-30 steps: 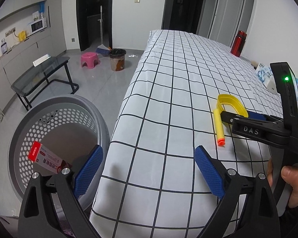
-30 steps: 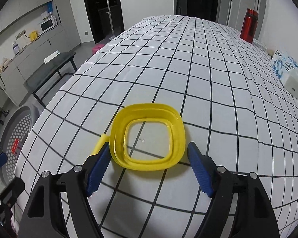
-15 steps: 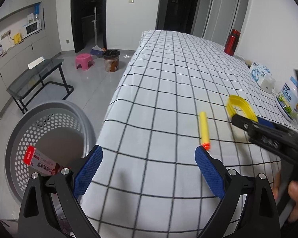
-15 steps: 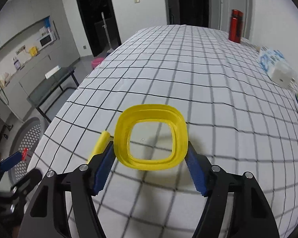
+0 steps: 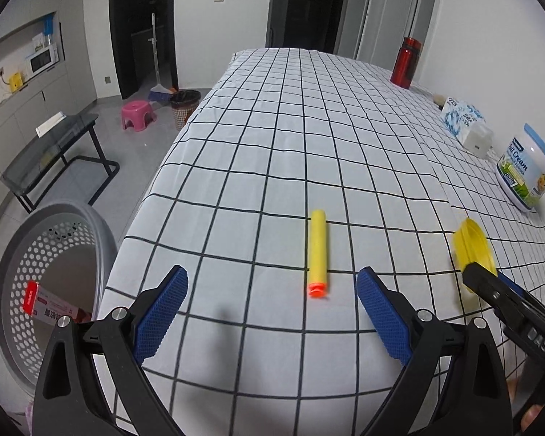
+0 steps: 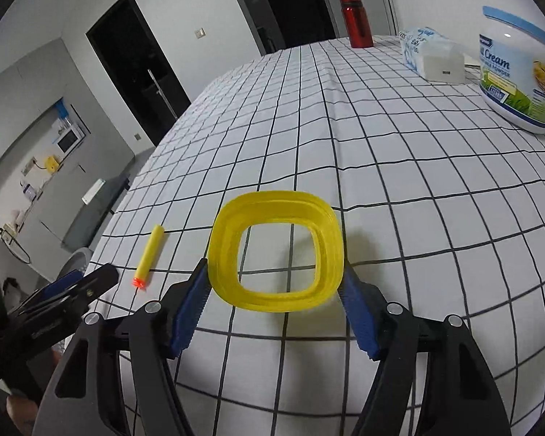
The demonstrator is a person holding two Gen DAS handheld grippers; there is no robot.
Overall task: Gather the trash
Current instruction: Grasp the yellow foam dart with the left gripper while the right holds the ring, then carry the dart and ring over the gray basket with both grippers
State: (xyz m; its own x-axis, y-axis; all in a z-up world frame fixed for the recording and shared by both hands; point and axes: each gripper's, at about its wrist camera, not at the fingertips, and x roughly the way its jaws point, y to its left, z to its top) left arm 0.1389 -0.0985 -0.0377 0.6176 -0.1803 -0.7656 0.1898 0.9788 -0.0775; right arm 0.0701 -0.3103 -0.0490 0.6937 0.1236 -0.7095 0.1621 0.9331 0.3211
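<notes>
A yellow square plastic ring point(image 6: 225, 254) is clamped between the blue pads of my right gripper point(image 6: 274, 270), held a little above the checked tablecloth point(image 6: 381, 167) with its shadow below. In the left wrist view the same ring point(image 5: 472, 247) shows edge-on at the right. A yellow foam dart with an orange tip point(image 5: 318, 250) lies on the cloth just ahead of my left gripper point(image 5: 270, 276), which is open and holds nothing. The dart point(image 6: 149, 250) also lies left of the ring. A grey perforated basket point(image 5: 105, 239) stands on the floor at the table's left edge, with a red-and-white box point(image 5: 51, 309) inside.
A milk powder jar point(image 5: 530, 174), a tissue pack point(image 5: 465, 123) and a red bottle point(image 5: 405, 63) stand along the table's right side. On the floor to the left are a glass side table point(image 5: 51, 145), a pink stool point(image 5: 138, 114) and a small bin point(image 5: 185, 107).
My right gripper closed on the yellow ring, lifted it off the cloth and carried it right. My left gripper shifted right, so the dart now lies between its fingers' line.
</notes>
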